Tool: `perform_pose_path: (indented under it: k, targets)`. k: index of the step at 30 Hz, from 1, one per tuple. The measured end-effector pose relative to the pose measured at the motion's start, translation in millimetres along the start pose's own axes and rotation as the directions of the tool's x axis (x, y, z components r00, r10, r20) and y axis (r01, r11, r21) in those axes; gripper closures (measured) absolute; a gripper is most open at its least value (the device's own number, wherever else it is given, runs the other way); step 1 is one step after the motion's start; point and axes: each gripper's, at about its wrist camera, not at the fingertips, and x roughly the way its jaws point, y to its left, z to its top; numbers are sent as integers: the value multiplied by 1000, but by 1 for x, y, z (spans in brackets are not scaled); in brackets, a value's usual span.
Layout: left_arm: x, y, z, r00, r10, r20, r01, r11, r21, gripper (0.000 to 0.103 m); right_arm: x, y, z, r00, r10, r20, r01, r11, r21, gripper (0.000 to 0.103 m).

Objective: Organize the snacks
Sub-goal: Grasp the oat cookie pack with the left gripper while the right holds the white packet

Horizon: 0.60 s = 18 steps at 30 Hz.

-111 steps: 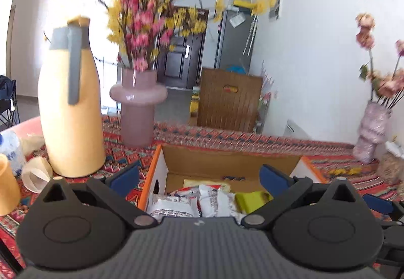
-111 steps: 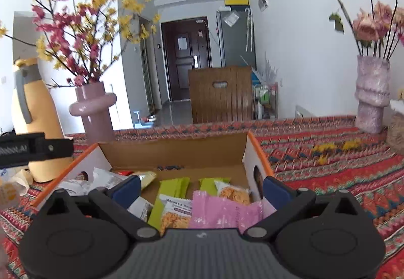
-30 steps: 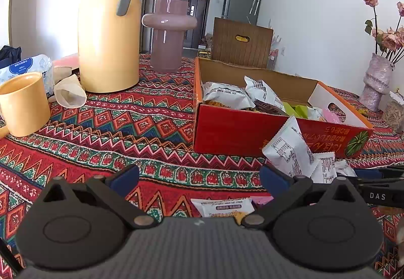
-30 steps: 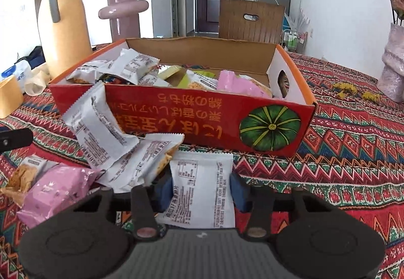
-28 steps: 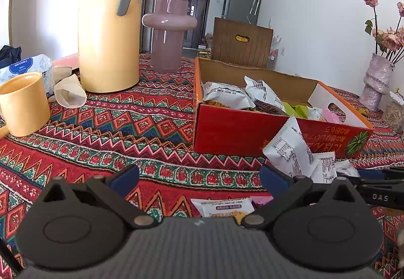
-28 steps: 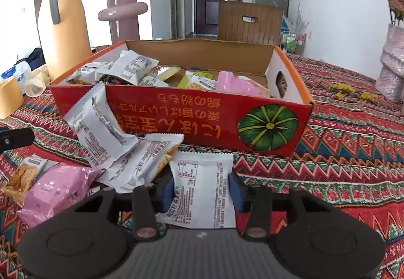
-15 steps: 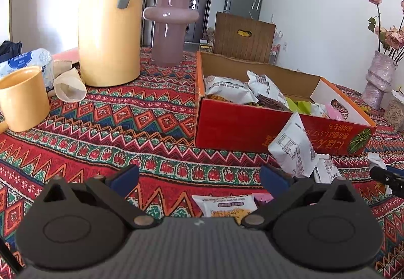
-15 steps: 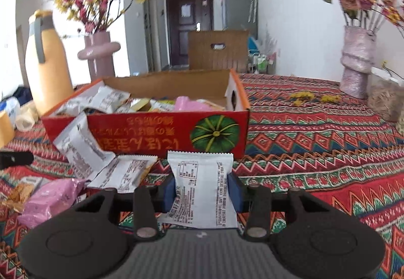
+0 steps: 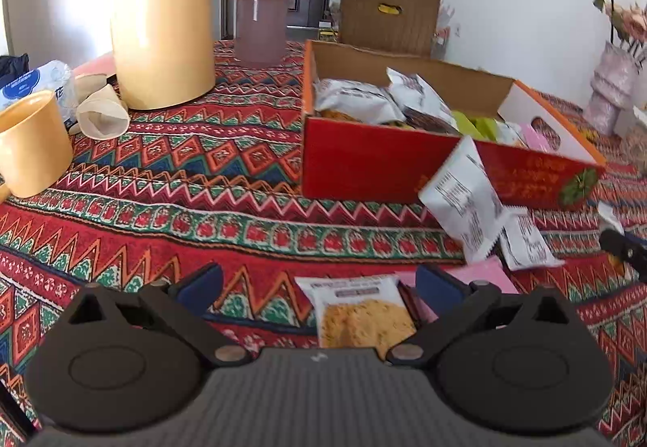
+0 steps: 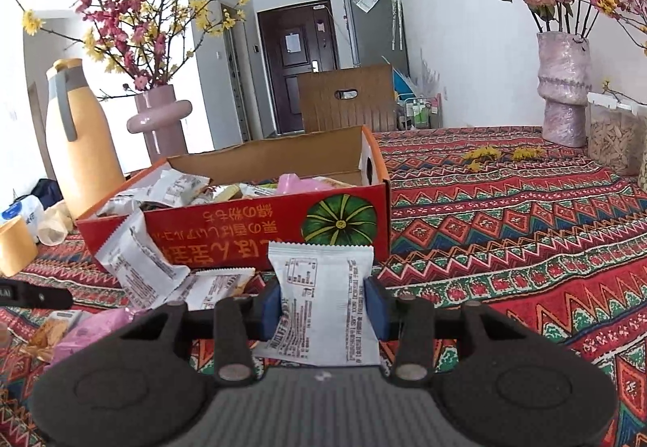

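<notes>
Fingers of the right gripper clamped on a white packet — held off the cloth, just in front of the box.

Pads pinch the packet's two side edges approx. mid-height; top seal stands upright above them. It looks light, soft and crinkly — prob. a thin film pouch w/ air inside, so it should flex and could slip or crush if squeezed hard; a grip across the flat body, below the seal, seems the safest hold. Left gripper has its fingers wide apart, nothing pressed, hovering over a crumb-print packet lying flat on the tablecloth. More packets lean on the box front; the box is already part filled.
</notes>
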Motion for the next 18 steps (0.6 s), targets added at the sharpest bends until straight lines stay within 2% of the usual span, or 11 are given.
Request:
perform_pose_path:
  k: [5, 10, 12, 16, 18]
  targets:
    - [4, -9, -5, 999, 37, -31, -37, 999, 3, 2, -3, -1, -1, 1000, 17, 13, -17, 1000, 6, 60]
    - [8, -13, -10, 996, 54, -68, -53, 999, 14, 13, -5, -2, -1, 999, 29, 19, -29, 1000, 10, 60]
    - [7, -16, -13, 996, 63, -62, -61, 998, 31, 15, -6, -2, -1, 999, 32, 21, -32, 999, 10, 60]
    - [4, -20, -13, 997, 64, -51, -62, 997, 47, 30, -6, -2, -1, 999, 37, 23, -37, 999, 10, 60]
    - [3, -21, -14, 997, 64, -47, -62, 997, 48, 32, -6, -2, -1, 999, 38, 24, -38, 999, 8, 60]
